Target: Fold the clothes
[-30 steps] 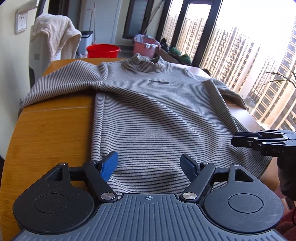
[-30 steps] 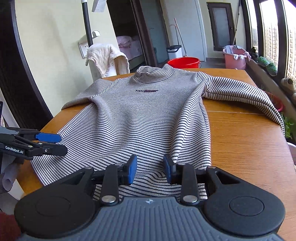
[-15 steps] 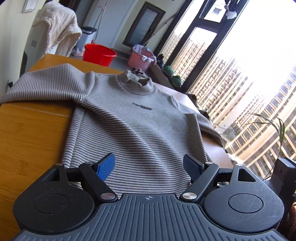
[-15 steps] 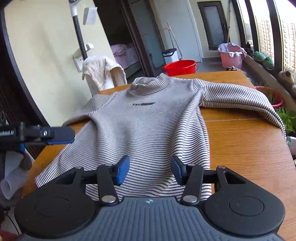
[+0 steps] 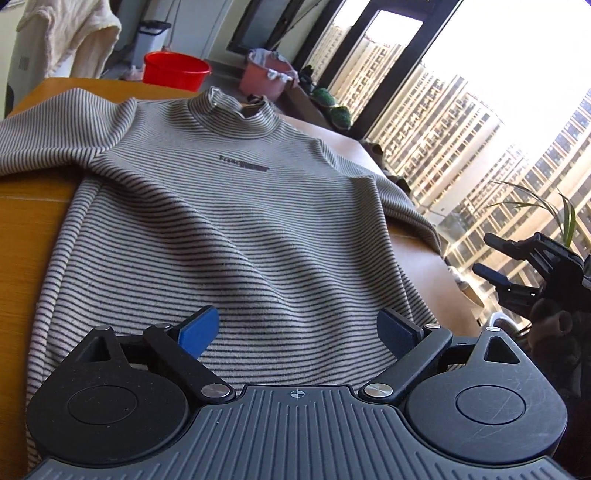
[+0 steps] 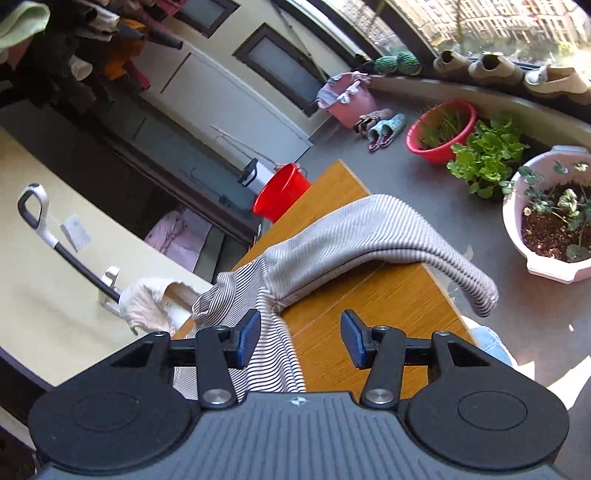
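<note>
A grey striped high-neck sweater (image 5: 229, 221) lies flat, front up, on a wooden table (image 5: 26, 229), collar at the far end. My left gripper (image 5: 299, 328) hovers open over its hem, nothing between the blue pads. In that view my right gripper (image 5: 491, 256) shows at the right edge, off the table side, open. The right wrist view is rolled and looks along the table: the sweater (image 6: 266, 332) with one sleeve (image 6: 369, 240) draping over the table's edge. There my right gripper (image 6: 299, 338) stands open above the sweater's side edge and the bare wood (image 6: 369, 302).
A red bucket (image 5: 175, 70) and a pink basket (image 5: 264, 74) stand on the floor past the table's far end. A cream towel (image 5: 62, 33) hangs at the back left. Plant tubs (image 6: 554, 218) and a red basin (image 6: 441, 129) sit on the floor by the window.
My right gripper has lifted, swung out to the sweater's right side and rolled, its jaws wider. My left gripper has edged forward over the hem and stays open.
</note>
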